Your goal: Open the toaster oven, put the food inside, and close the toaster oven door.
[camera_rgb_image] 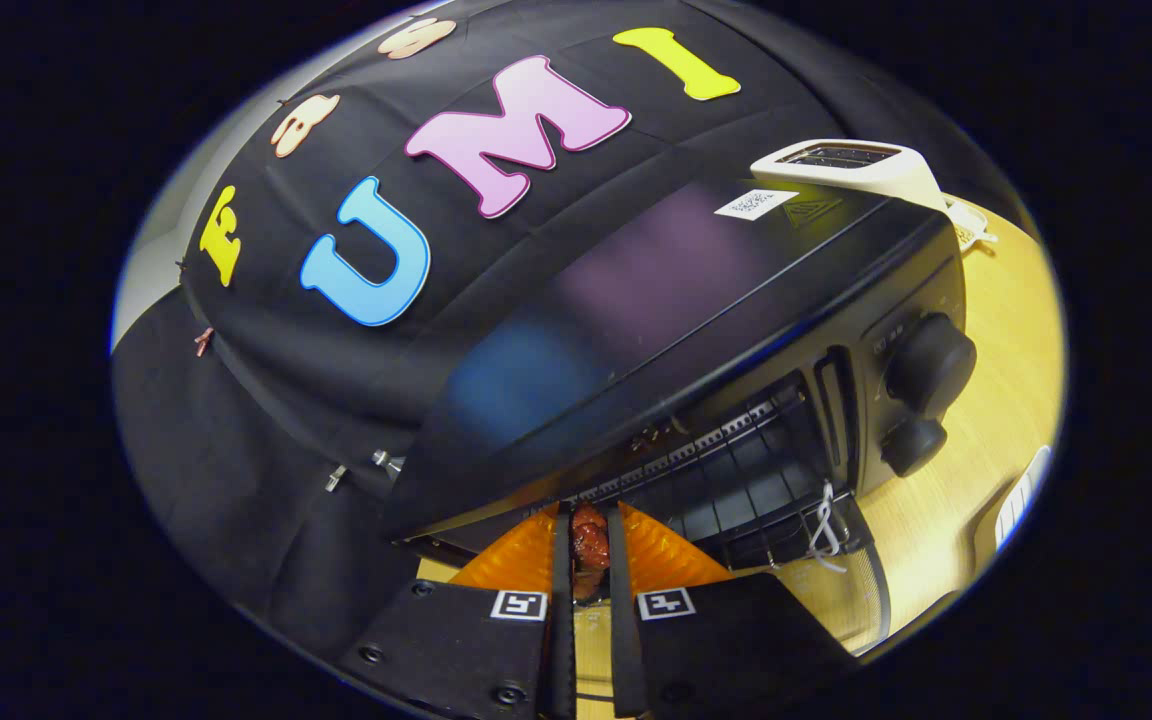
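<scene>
The black toaster oven (676, 300) is tilted across the scene on a pale wooden table (1006, 330), its door open, the wire rack (736, 470) showing inside and two round knobs (926, 365) on its front panel. A white pop-up toaster (856, 165) stands just behind the oven. The gripper (589, 545) sits at the oven's mouth, its orange-faced fingers (521, 555) drawn close and pinching a small reddish-brown piece of food (589, 540), probably meat, though it is too hemmed in to name. A white cord (823, 525) hangs at the door's corner.
</scene>
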Tool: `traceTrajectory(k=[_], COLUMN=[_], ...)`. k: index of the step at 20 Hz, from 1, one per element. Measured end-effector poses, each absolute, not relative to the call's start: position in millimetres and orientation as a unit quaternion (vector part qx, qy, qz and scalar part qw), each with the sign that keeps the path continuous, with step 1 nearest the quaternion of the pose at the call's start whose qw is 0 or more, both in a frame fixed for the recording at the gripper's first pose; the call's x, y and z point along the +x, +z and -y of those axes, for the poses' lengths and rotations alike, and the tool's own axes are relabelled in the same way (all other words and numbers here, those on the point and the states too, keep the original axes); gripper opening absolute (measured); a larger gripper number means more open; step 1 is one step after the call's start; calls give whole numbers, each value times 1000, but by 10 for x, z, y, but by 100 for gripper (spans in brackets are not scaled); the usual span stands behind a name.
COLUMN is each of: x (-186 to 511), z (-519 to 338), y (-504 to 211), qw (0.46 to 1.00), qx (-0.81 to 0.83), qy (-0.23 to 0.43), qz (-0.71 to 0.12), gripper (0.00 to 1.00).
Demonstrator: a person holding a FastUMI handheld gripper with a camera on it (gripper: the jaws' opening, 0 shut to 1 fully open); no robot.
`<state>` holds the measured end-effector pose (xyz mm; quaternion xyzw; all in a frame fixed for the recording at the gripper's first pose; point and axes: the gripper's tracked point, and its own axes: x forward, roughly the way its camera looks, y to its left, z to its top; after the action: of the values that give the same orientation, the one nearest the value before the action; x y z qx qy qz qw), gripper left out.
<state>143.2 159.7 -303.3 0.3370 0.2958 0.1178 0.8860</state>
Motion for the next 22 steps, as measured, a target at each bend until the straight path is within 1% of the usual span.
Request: traceTrajectory(k=[1, 3, 6, 7, 8, 10, 11, 12, 14, 19, 22], x=[1443, 1473, 1440, 1435, 1412, 1347, 1305, 1239, 1110, 641, 332], z=[-1522, -1386, -1267, -1230, -1204, -1131, -1102, -1064, -1025, -1123, -1268], y=[-3112, -3219, -3141, -3131, -3119, -3082, -3057, -3018, -2970, -2749, -2698], qw=[895, 908, 915, 917, 917, 919, 921, 924, 927, 934, 926], qx=[314, 269, 252, 248, 247, 237, 231, 221, 202, 151, 139], qy=[105, 87, 82, 80, 79, 75, 74, 71, 68, 97, 122], qz=[-300, -309, -304, -303, -303, -305, -305, -304, -308, -310, -329], gripper=[21, 33, 79, 86, 89, 91, 95, 96, 98, 98, 98])
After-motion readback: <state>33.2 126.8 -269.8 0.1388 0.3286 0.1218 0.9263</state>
